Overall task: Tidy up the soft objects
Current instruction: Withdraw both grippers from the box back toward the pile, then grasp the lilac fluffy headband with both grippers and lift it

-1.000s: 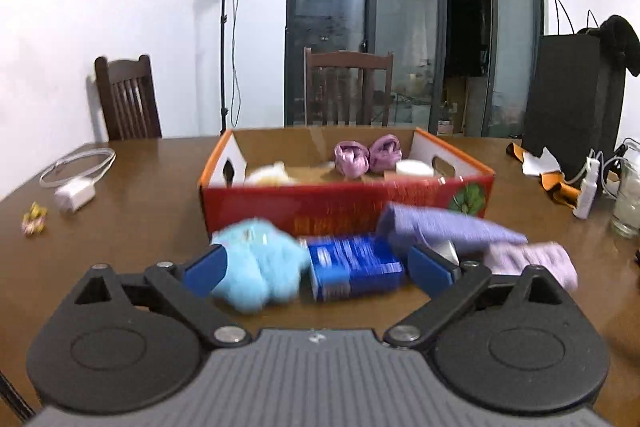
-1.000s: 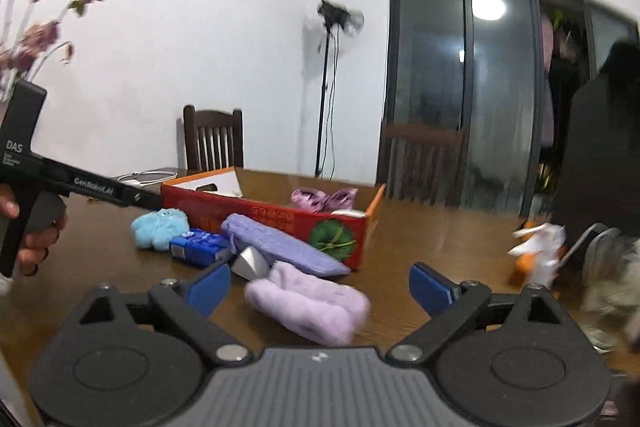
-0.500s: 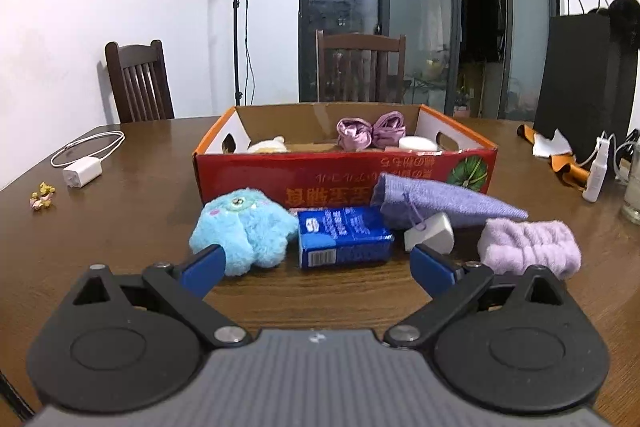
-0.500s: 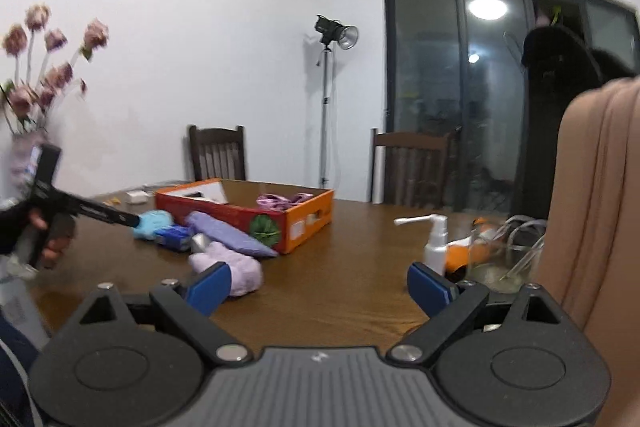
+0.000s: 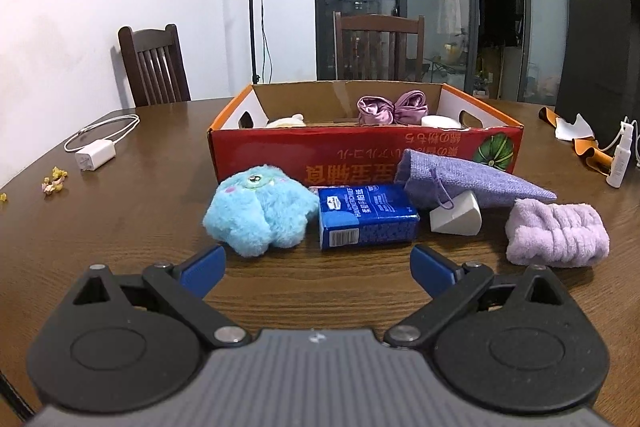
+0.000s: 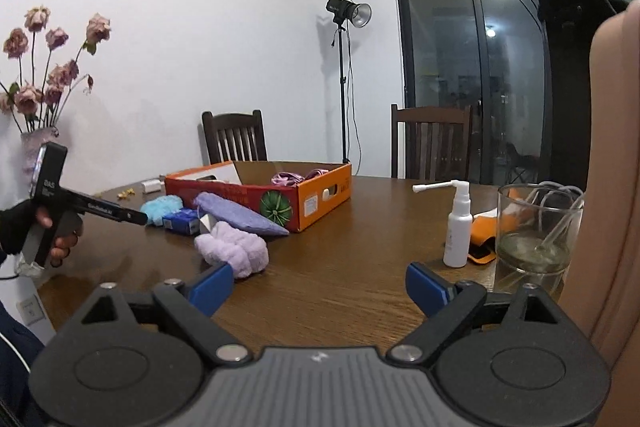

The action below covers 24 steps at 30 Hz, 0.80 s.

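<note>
A red-orange cardboard box (image 5: 360,151) stands on the wooden table with pink satin scrunchies (image 5: 390,107) and pale items inside. In front of it lie a blue plush toy (image 5: 258,211), a blue tissue pack (image 5: 366,215), a purple fabric pouch (image 5: 464,179), a white wedge sponge (image 5: 456,215) and a lilac fluffy headband (image 5: 556,237). My left gripper (image 5: 318,267) is open and empty, just short of the plush and tissue pack. My right gripper (image 6: 318,287) is open and empty, set back from the headband (image 6: 234,247) and the box (image 6: 280,193).
A white charger with cable (image 5: 96,153) and small yellow bits (image 5: 54,181) lie at the left. A spray bottle (image 6: 458,223), a glass (image 6: 536,235) and an orange item (image 6: 486,239) stand at the right. Chairs (image 5: 154,65) ring the table; a tan chair back (image 6: 612,187) is close by.
The left gripper has pulled back a little from the row of objects. The right gripper has swung right and back, so the box and objects now sit far to its left.
</note>
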{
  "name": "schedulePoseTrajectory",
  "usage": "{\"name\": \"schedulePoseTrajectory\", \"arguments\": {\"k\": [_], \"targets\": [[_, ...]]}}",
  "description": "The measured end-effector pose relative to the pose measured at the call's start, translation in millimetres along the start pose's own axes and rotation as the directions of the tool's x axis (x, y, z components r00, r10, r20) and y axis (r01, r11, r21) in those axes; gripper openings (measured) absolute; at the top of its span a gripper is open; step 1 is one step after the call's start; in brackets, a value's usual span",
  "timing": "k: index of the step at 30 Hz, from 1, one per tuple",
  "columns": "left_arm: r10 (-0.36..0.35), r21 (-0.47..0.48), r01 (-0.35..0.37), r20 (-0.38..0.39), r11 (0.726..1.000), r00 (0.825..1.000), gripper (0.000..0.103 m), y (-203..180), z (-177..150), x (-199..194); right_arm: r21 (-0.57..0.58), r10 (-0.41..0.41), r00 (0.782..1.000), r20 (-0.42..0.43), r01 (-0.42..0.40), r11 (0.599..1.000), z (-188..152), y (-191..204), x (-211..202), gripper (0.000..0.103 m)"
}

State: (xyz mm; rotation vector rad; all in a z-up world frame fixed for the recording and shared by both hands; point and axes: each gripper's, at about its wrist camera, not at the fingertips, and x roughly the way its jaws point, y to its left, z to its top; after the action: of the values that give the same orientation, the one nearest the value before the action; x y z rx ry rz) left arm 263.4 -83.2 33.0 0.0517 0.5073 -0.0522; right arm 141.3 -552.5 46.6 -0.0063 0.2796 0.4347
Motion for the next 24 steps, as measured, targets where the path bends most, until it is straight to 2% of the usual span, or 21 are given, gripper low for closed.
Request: {"name": "schedulePoseTrajectory", "arguments": {"k": [4, 7, 12, 24], "targets": [[0.009, -0.009, -0.009, -0.002, 1.000, 1.000, 0.101, 2, -1, 2, 0.025, 0.035, 0.999, 0.042, -0.036, 0.999, 5, 2, -8, 0.091], [0.014, -0.022, -0.015, -0.009, 1.000, 1.000, 0.101, 5, -1, 2, -0.001, 0.001, 0.999, -0.033, -0.001, 1.000, -3, 4, 7, 0.088], [0.014, -0.030, -0.014, 0.014, 0.999, 1.000, 0.101, 11, 0, -5, -0.016, -0.009, 0.999, 0.045, 0.010, 1.000, 11, 20, -9, 0.088], [0.001, -0.021, 0.000, 0.048, 1.000, 0.999, 0.103, 24, -6, -22, 0.005, -0.068, 0.996, 0.055, 0.068, 0.998, 12, 39, -20, 0.089]]}}
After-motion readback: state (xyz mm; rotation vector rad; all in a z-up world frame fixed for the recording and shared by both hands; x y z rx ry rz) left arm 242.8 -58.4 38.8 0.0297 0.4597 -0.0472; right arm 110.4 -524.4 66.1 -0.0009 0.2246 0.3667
